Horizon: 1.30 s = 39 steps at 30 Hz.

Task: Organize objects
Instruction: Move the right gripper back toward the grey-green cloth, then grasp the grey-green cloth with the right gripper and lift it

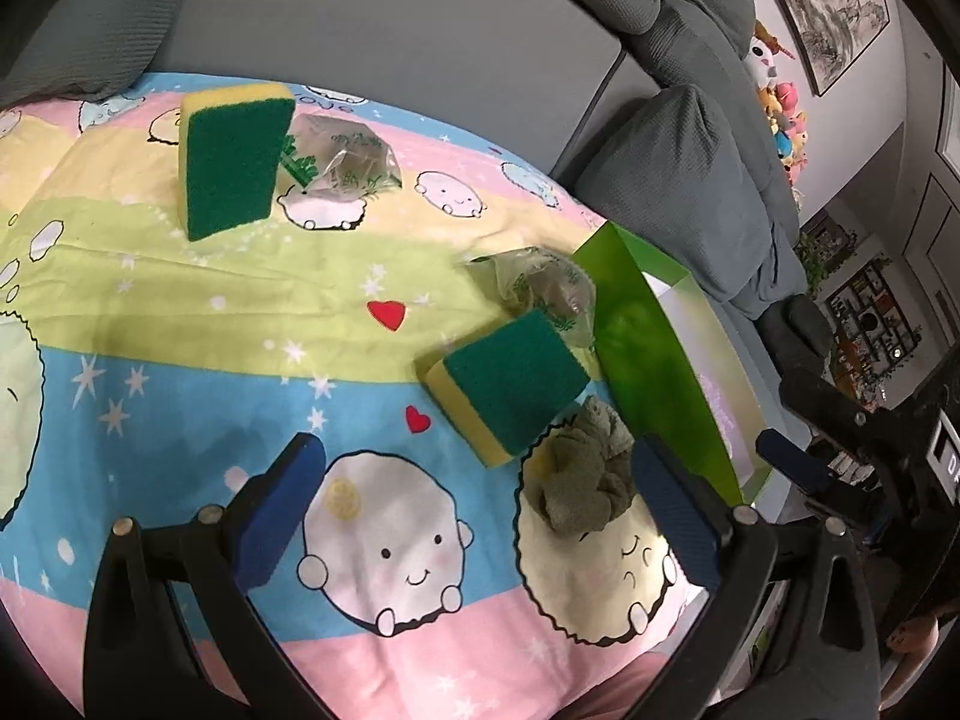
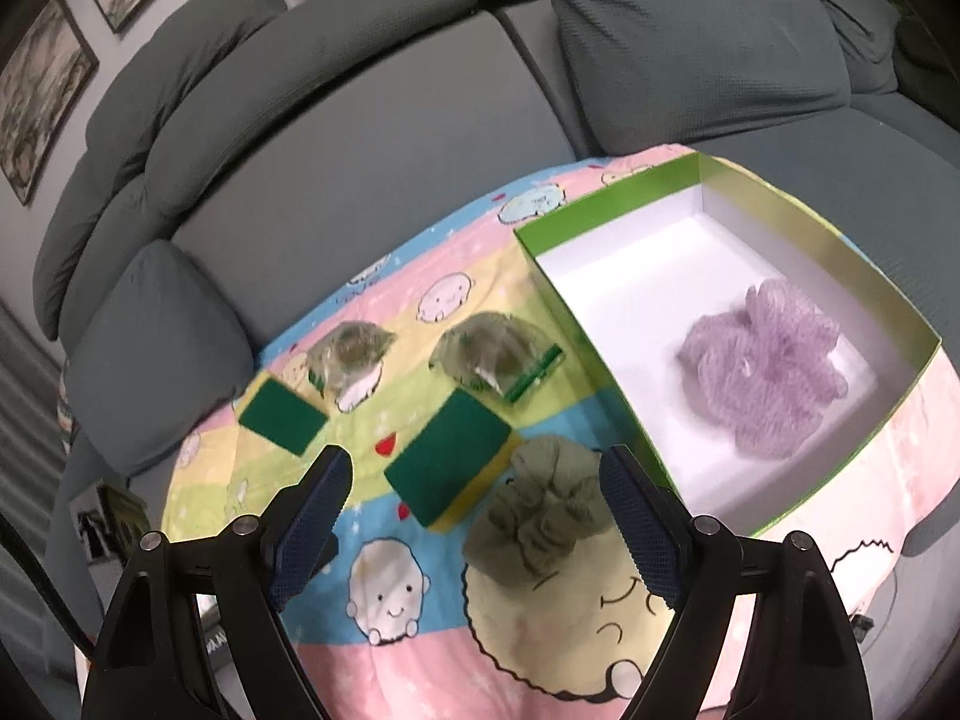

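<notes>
Two green-and-yellow sponges lie on the patterned cloth: a far one [image 1: 231, 159] [image 2: 281, 415] and a near one [image 1: 510, 387] [image 2: 449, 465]. Two clear plastic packets [image 1: 342, 159] [image 1: 540, 291] [image 2: 351, 354] [image 2: 489, 357] lie beside them. An olive cloth bundle [image 1: 585, 468] [image 2: 540, 516] sits near the green box [image 1: 654, 360] [image 2: 606, 204], which holds a purple mesh pouf [image 2: 771, 372]. My left gripper [image 1: 480, 504] is open and empty above the cloth. My right gripper [image 2: 474, 516] is open and empty, over the near sponge and the bundle; it also shows in the left wrist view [image 1: 798, 468].
The cloth [image 1: 180, 360] [image 2: 420, 648] covers a grey sofa seat [image 2: 360, 138] with cushions behind [image 2: 690, 42]. Framed pictures [image 1: 834, 12] and plush toys [image 1: 780, 114] are at the wall.
</notes>
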Tool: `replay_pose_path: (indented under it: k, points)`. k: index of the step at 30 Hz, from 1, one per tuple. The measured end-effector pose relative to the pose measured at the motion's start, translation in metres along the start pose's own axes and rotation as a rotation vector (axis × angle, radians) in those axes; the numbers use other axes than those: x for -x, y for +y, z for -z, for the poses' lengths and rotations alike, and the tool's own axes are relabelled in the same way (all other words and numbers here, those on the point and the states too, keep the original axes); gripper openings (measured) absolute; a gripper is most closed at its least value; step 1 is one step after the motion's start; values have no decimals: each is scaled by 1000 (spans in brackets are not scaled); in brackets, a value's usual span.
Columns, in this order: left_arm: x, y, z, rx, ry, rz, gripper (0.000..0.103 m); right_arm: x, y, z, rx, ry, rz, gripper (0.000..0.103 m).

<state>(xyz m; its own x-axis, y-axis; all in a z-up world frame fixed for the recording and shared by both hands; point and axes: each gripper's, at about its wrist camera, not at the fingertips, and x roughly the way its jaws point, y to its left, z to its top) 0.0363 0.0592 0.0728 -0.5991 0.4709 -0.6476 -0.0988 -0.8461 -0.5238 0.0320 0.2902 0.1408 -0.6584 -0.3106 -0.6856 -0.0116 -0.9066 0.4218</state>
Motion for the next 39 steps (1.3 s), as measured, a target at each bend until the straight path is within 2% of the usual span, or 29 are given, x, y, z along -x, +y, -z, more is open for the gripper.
replay_pose_path:
  k: [7, 17, 22, 24, 27, 29, 31, 36, 39]
  points:
    - [-2, 9, 7, 32, 31, -23, 102, -1, -2, 9, 9, 26, -46, 85]
    - [-3, 11, 19, 55, 47, -14, 102, -11, 2, 22, 49, 77, -30, 85]
    - [-16, -8, 28, -1, 65, -31, 100, -20, 0, 30, 53, 113, 2, 74]
    - [-22, -16, 31, -26, 72, -27, 95, -26, -3, 31, 37, 127, -1, 68]
    - [-29, -22, 33, -42, 73, -11, 89, -37, -9, 33, 6, 161, -2, 68]
    - [-34, -24, 33, -47, 79, -10, 82, -43, -14, 34, -14, 170, 28, 68]
    - [-41, -24, 34, -48, 94, -13, 71, -47, -17, 33, -29, 167, 47, 68]
    - [-53, -29, 36, -35, 107, -8, 69, -59, -29, 31, -92, 173, 58, 68]
    - [-55, -33, 36, -47, 115, 22, 67, -67, -37, 30, -133, 177, 56, 68]
